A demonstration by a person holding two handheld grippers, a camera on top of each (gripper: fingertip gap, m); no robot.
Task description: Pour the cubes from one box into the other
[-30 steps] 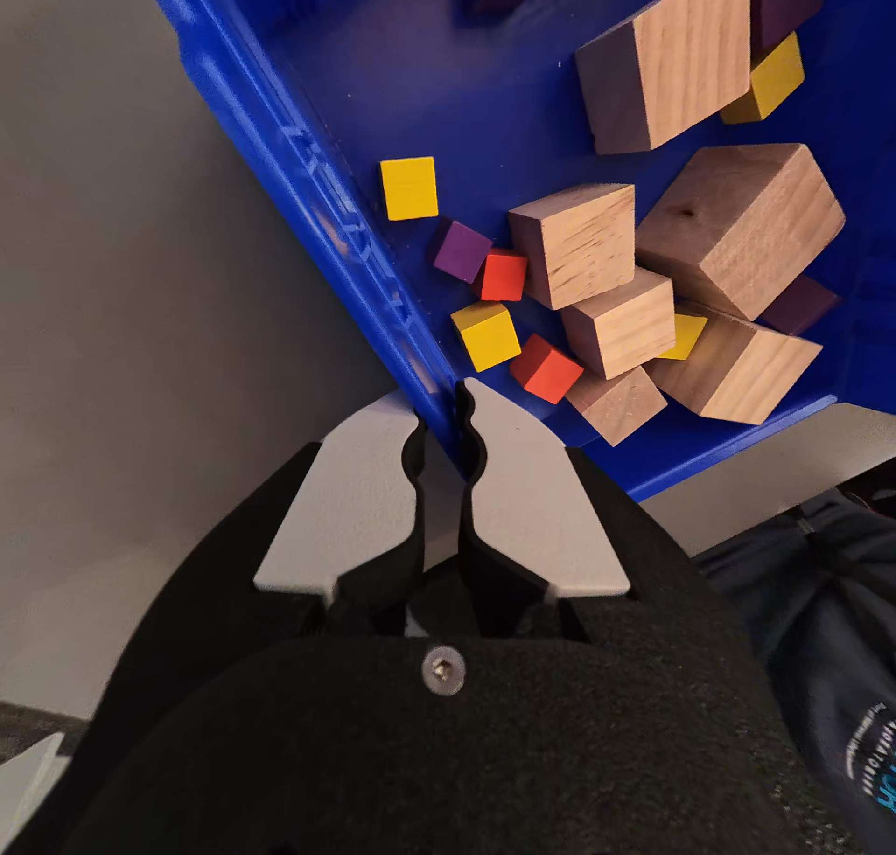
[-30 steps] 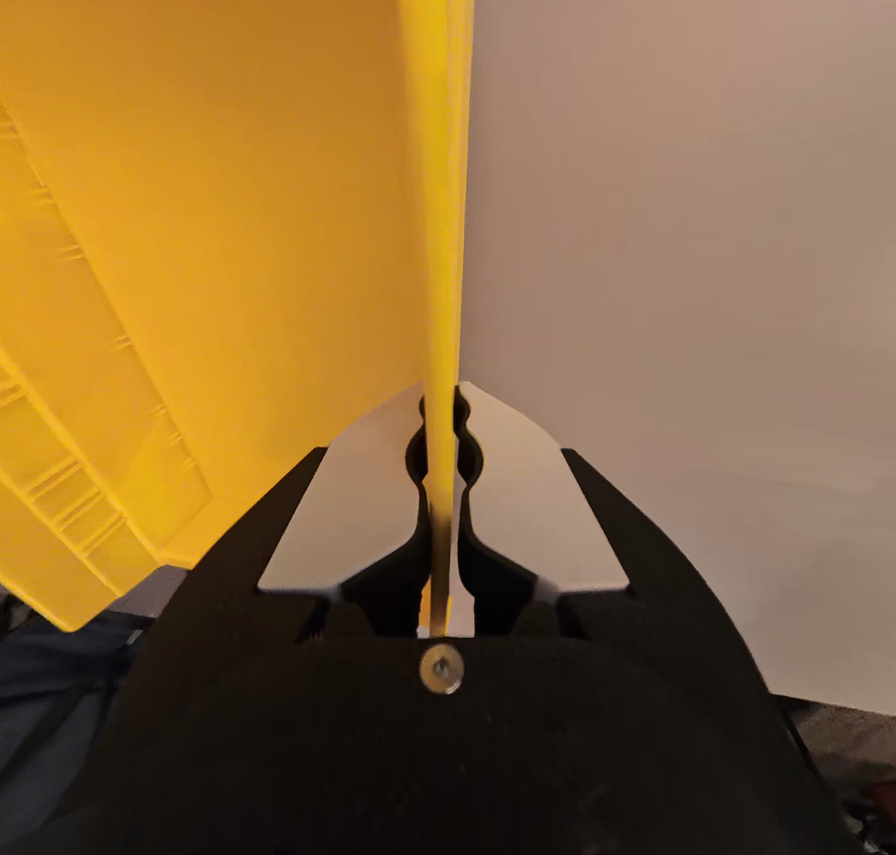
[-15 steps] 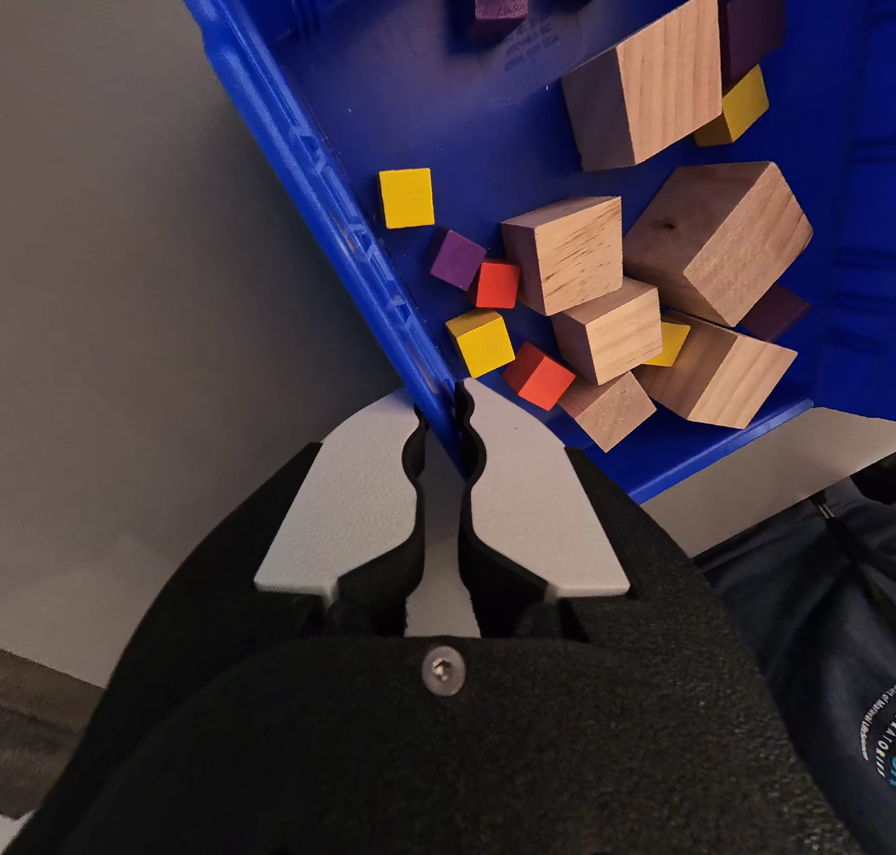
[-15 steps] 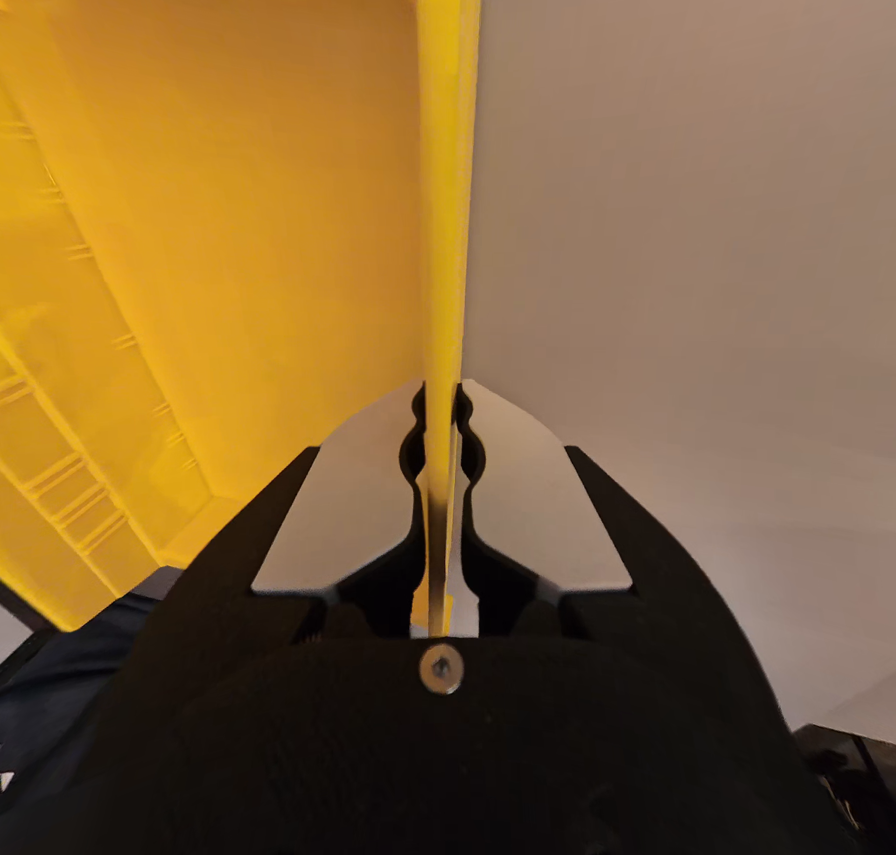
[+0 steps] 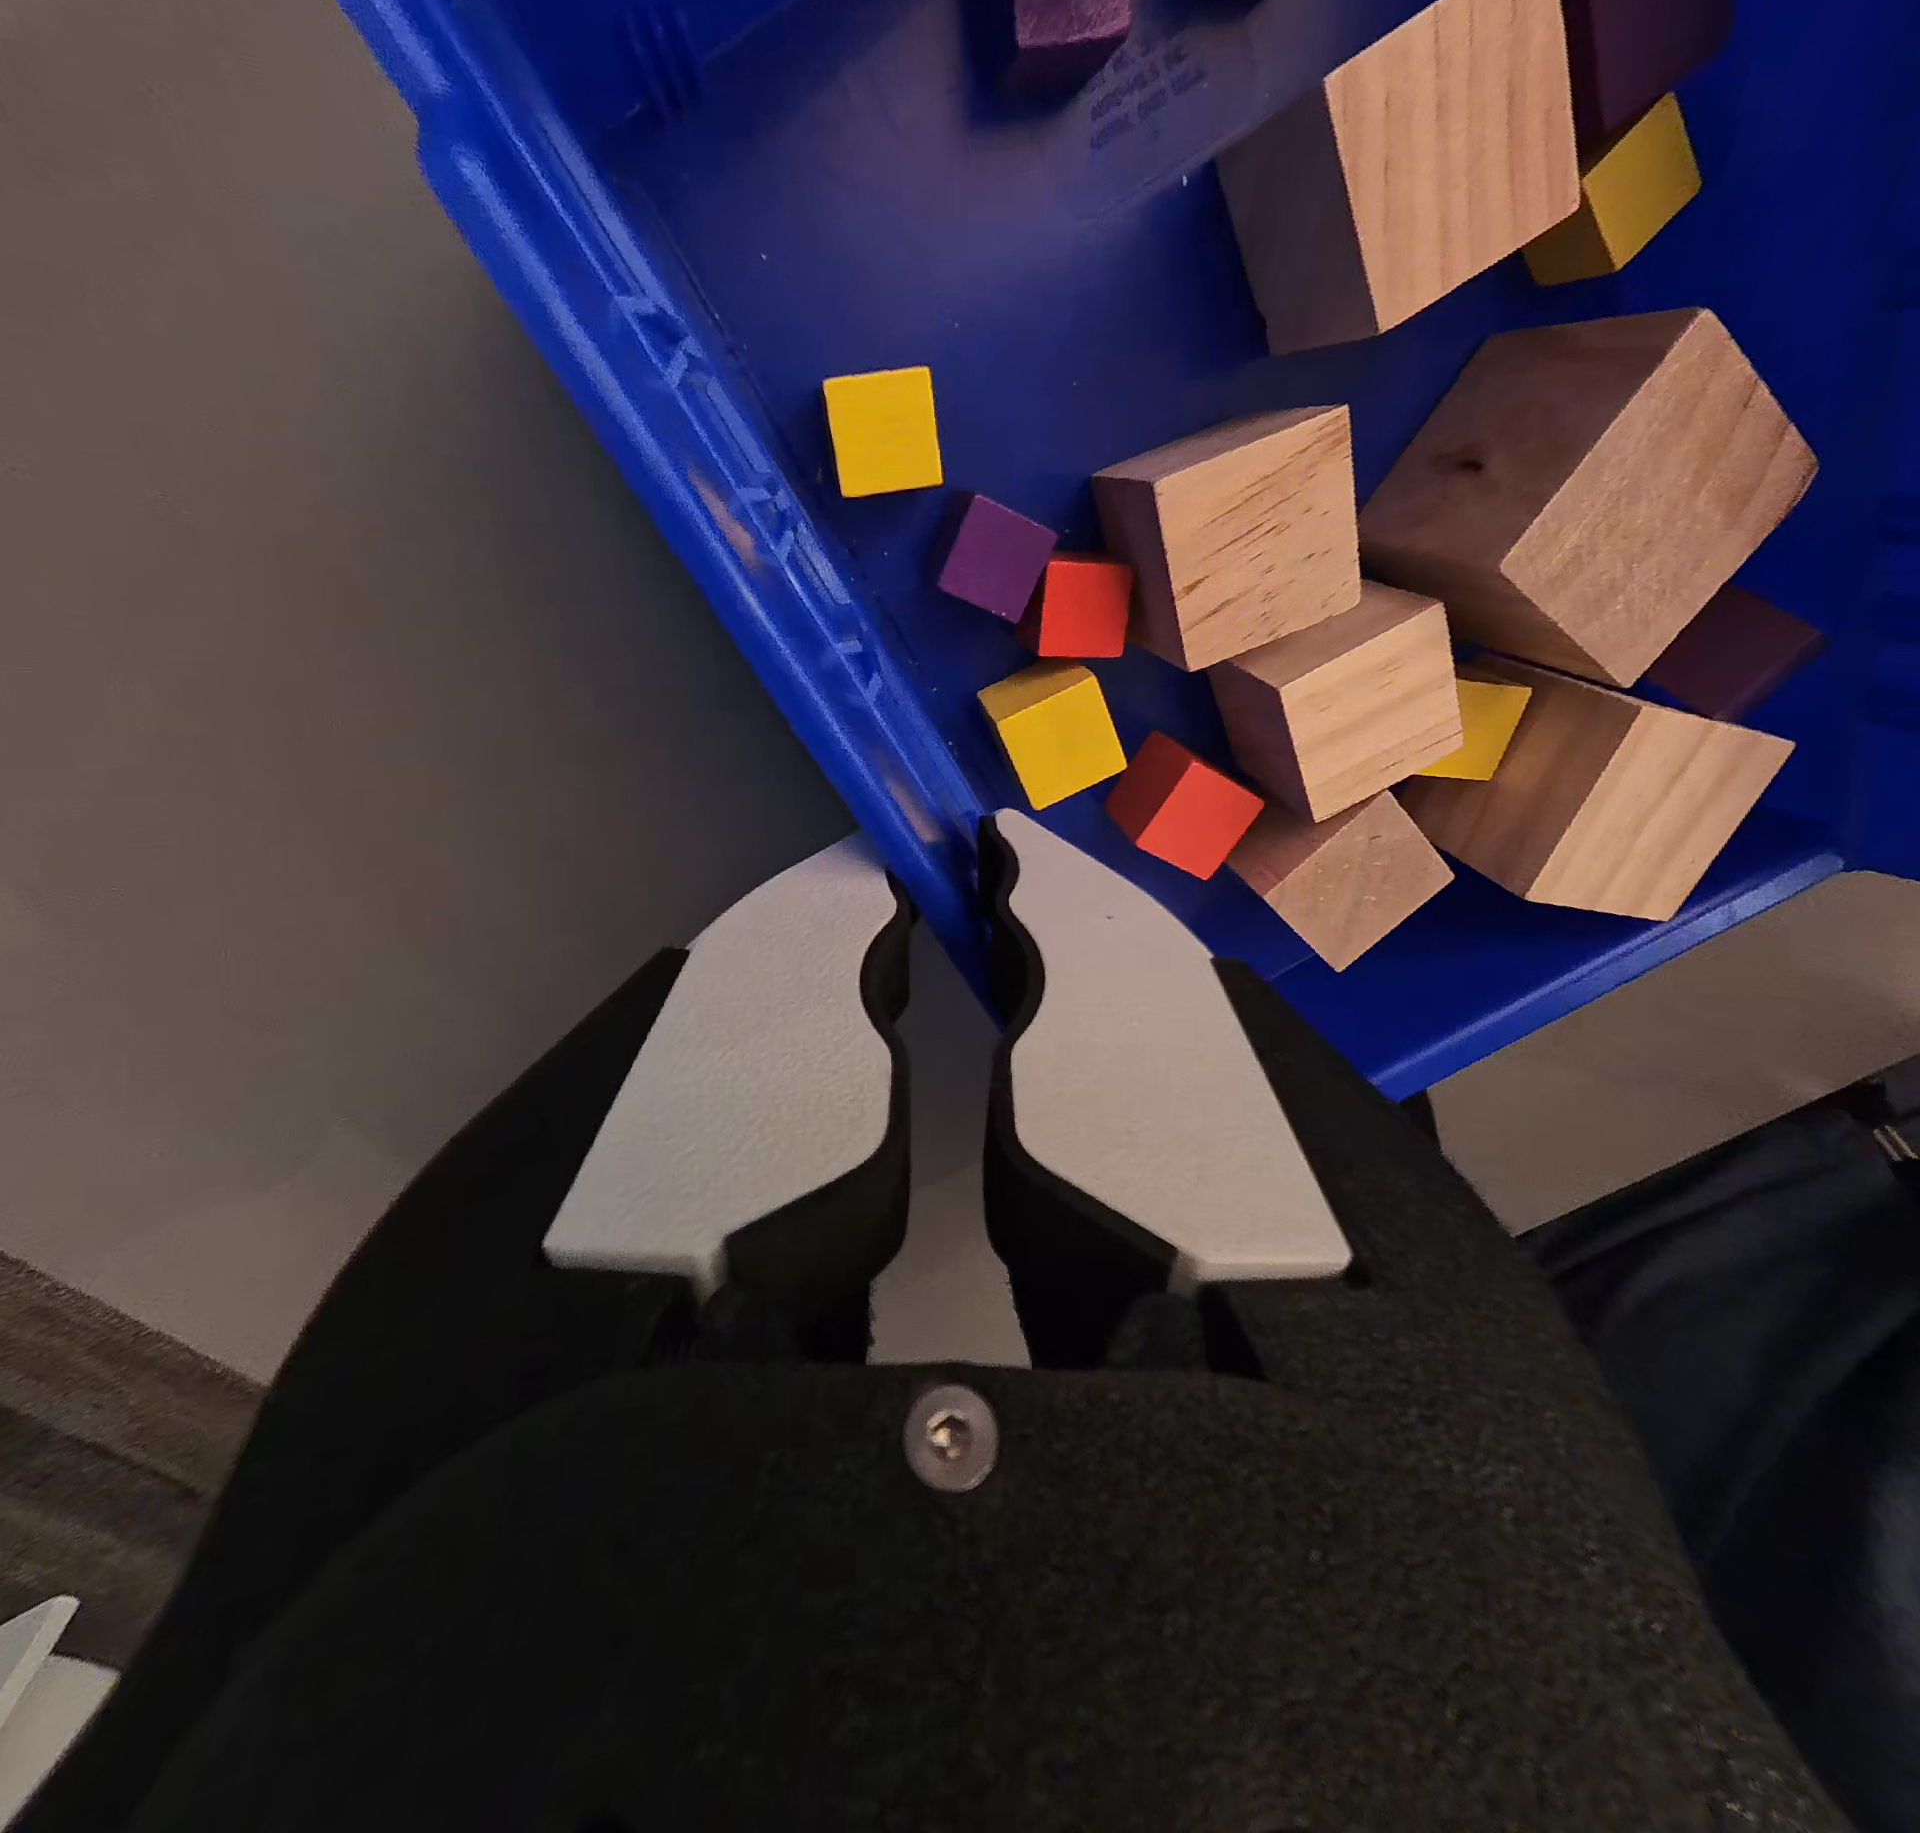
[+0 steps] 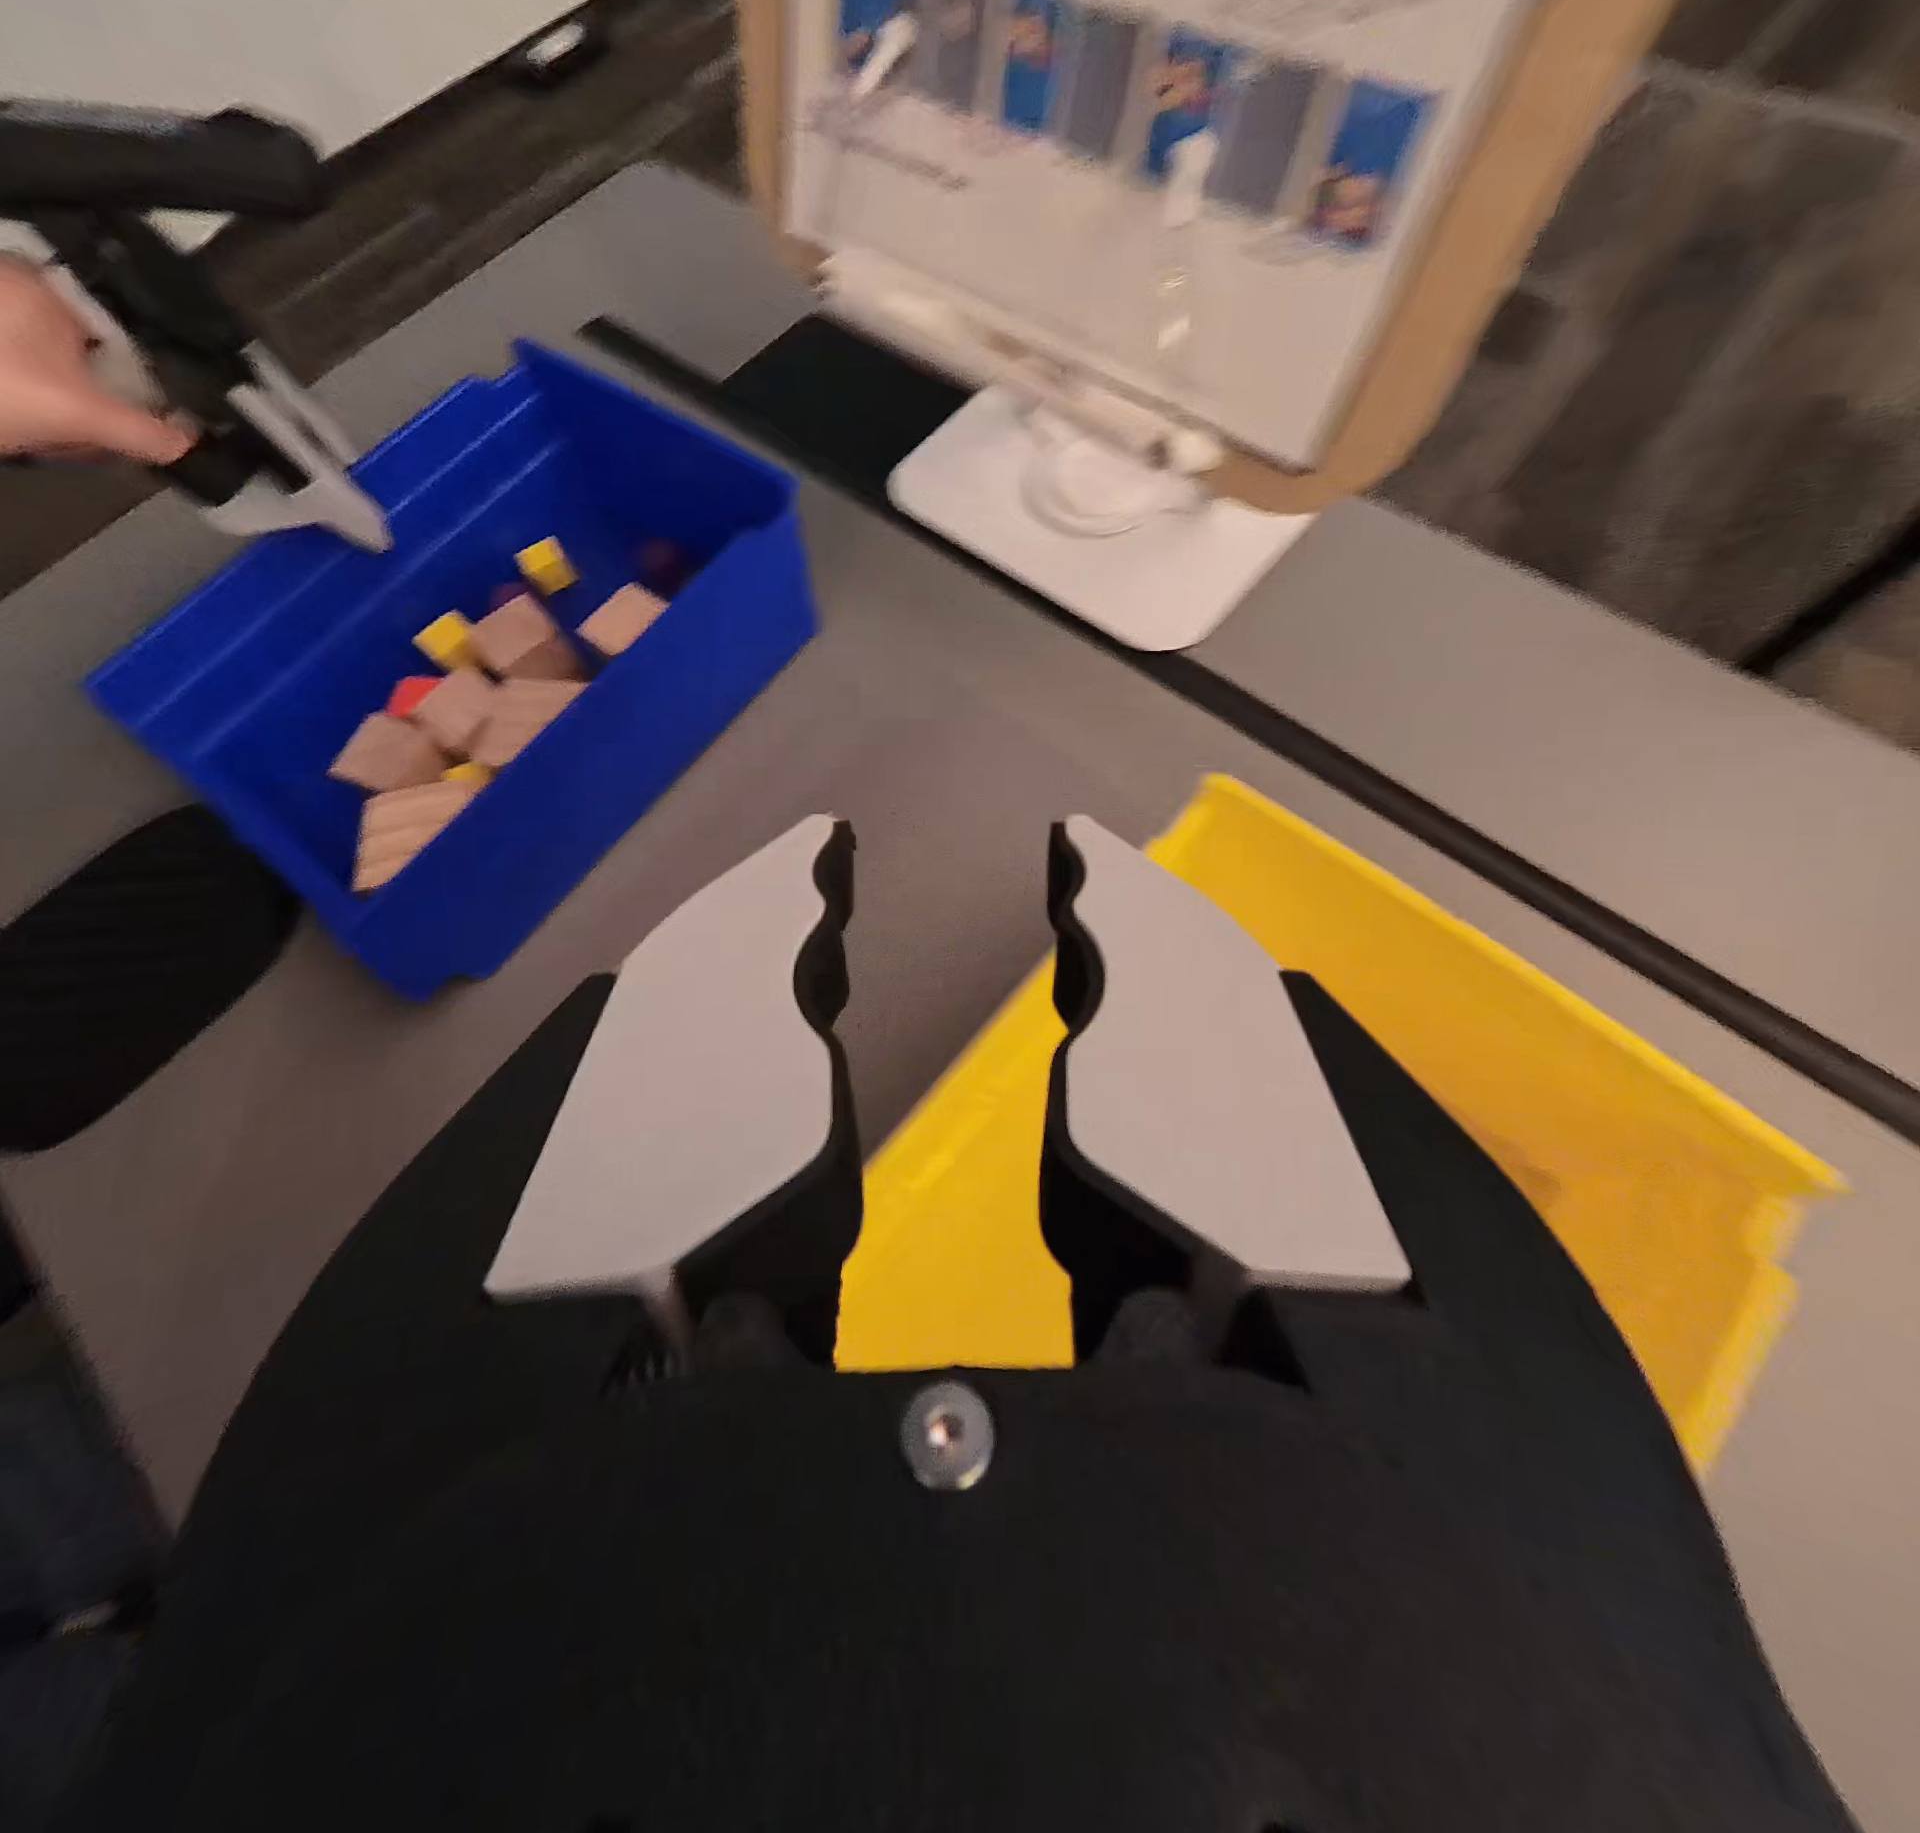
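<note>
The blue box [image 5: 727,495] holds several plain wooden cubes [image 5: 1236,536] and small yellow [image 5: 881,430], red [image 5: 1184,804] and purple [image 5: 995,557] cubes. My left gripper [image 5: 935,833] is shut on the box's side wall. In the right wrist view the blue box [image 6: 582,848] stands on the grey table [image 6: 935,703] at the left, with the left gripper [image 6: 364,531] on its far rim. My right gripper [image 6: 948,833] is open and empty, just above the near left wall of the yellow box [image 6: 1455,1056]. The yellow box rests on the table and looks empty.
A framed screen on a white stand [image 6: 1122,121] stands at the back of the table. A black strip [image 6: 1351,744] runs along the table behind both boxes. A hand [image 6: 52,381] holds the left gripper. A dark rounded shape [image 6: 114,973] lies at the left edge.
My right gripper has let go of the yellow box's wall, opened and drawn back; the yellow box now rests on the table. My left gripper stays shut on the blue box.
</note>
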